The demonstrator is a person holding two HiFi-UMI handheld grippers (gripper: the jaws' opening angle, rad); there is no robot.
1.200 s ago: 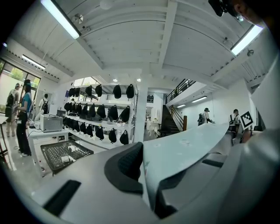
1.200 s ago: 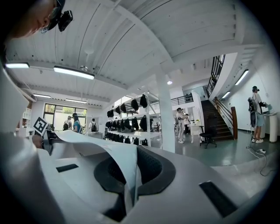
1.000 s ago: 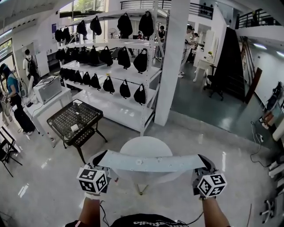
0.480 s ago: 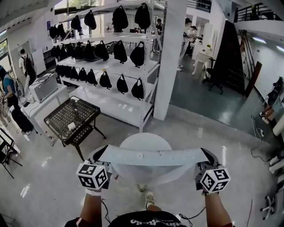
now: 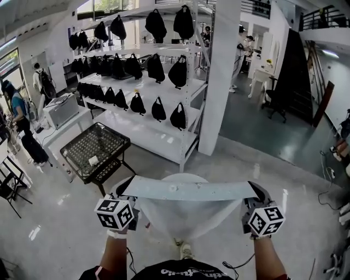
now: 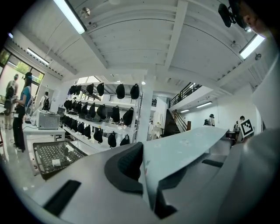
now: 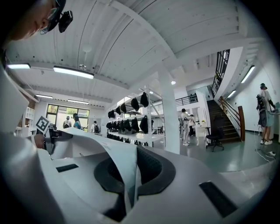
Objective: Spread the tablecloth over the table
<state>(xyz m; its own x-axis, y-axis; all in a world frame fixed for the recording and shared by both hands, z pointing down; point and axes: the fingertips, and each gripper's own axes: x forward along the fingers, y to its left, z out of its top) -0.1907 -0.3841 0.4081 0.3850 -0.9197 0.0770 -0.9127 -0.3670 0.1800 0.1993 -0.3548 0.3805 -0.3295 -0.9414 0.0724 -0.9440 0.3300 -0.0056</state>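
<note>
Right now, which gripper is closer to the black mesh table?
Left. The left gripper, shut on one end of the tablecloth, has the black mesh table just ahead to its left. The right gripper holds the other end, farther off to the right.

White shelving rack (image 5: 145,131) along far side, black bags (image 5: 178,71) hung in rows. Square white pillar (image 5: 221,76) just beside rack. Glossy pale floor (image 5: 54,219) near; darker grey-green floor (image 5: 262,136) past pillar. Black mesh-top trolley (image 5: 95,146) at left, white counter (image 5: 71,127) behind it. Dark staircase (image 5: 298,65) at right, office chair (image 5: 276,106) near its foot. Strip lights (image 6: 70,16) on white ribbed ceiling (image 6: 175,43). Window (image 5: 101,6) behind rack, daylight through it.
</note>
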